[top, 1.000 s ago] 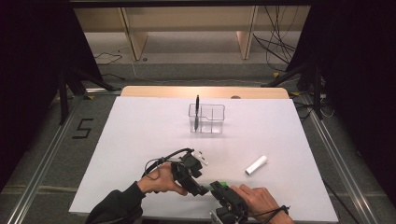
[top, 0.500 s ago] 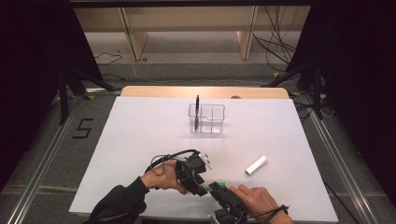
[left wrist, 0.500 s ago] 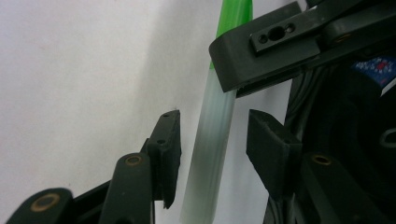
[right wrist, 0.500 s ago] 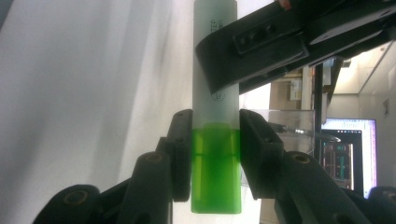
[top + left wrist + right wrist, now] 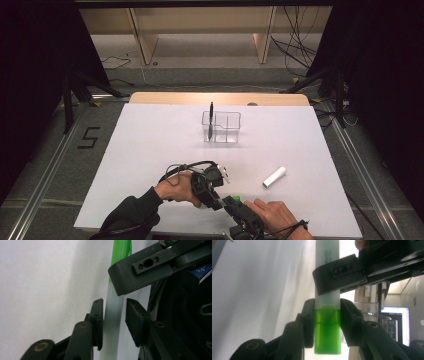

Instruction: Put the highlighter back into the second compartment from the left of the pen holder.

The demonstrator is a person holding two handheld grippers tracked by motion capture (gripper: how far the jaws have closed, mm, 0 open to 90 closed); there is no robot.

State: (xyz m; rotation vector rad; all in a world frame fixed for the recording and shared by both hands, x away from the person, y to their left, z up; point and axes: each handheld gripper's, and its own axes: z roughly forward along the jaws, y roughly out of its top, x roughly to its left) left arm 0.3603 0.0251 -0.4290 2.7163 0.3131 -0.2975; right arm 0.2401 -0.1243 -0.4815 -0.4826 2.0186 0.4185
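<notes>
Left tool: jaws just been closing, now narrow round pale frosted barrel of green highlighter pen. One pad against barrel, other pad short of it; not gripping yet, I judge.

Right tool: pads clamped on highlighter's green cap end, holding it above white bench at near edge.

Key relation: pen's long axis runs tool to tool, left jaws on barrel, right on cap. Pull-apart along that axis looks next.

Farther right: white cylinder lying on bench; clear plastic organiser farther back.
</notes>
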